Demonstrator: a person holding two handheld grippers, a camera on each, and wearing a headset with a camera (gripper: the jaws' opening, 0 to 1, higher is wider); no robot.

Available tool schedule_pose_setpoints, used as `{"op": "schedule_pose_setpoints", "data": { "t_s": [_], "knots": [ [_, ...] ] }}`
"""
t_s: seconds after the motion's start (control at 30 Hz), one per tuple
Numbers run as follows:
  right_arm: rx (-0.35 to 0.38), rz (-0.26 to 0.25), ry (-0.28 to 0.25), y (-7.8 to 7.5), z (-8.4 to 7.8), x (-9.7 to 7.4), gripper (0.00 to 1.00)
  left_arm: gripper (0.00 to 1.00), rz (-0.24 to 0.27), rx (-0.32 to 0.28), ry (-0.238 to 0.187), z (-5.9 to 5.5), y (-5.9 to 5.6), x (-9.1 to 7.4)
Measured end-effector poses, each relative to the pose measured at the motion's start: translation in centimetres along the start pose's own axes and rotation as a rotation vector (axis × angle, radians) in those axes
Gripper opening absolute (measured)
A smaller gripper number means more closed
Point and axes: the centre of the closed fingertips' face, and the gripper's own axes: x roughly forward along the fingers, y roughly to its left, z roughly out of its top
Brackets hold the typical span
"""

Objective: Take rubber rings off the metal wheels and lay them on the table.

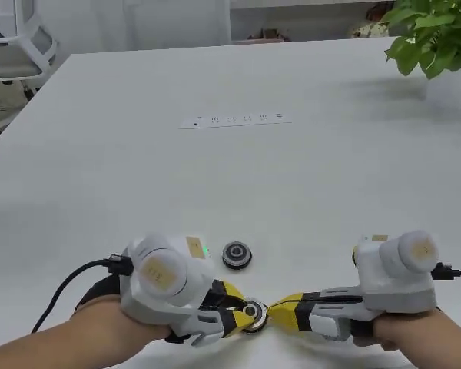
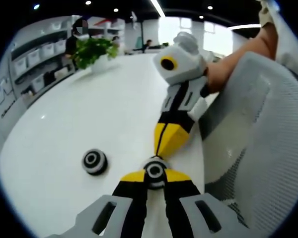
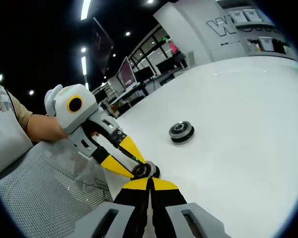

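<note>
**Two grippers meet tip to tip on one of two wheels**

Looking down on a white tabletop (image 1: pixel 307 192). Count: 2 grippers, 2 wheels, 1 power strip, 1 plant, 1 chair.

The left gripper (image 1: pixel 243 314) and right gripper (image 1: pixel 276 311) sit at the near edge, pointing at each other w/ yellow tips almost touching. The left gripper's jaws are closed on a wheel (image 1: pixel 252 311), one tip on each side. The right gripper's jaws are pressed together w/ no visible gap, and their point is against that wheel's rim. Can't tell whether any rubber is pinched btwn them.

The second wheel (image 1: pixel 237 254) lies flat on the tabletop just beyond the grippers, apart from both. It has a dark band round a metal hub.

Farther back, the power strip (image 1: pixel 234 121) lies near the centre. The plant (image 1: pixel 434 34) is at the far right corner, and the chair (image 1: pixel 15 38) stands past the far left edge.
</note>
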Motion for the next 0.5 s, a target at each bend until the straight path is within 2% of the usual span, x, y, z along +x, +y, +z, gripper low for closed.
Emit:
{"op": "schedule_pose_setpoints", "data": {
  "t_s": [0.3,0.5],
  "knots": [
    [-0.032,0.015,0.008,0.42,0.39,0.16,0.00,0.12,0.014,0.004,0.010,-0.01,0.06,0.01],
    [-0.026,0.022,0.002,0.60,0.53,0.21,0.00,0.12,0.019,0.000,0.012,-0.03,0.13,0.01]
  ]
}}
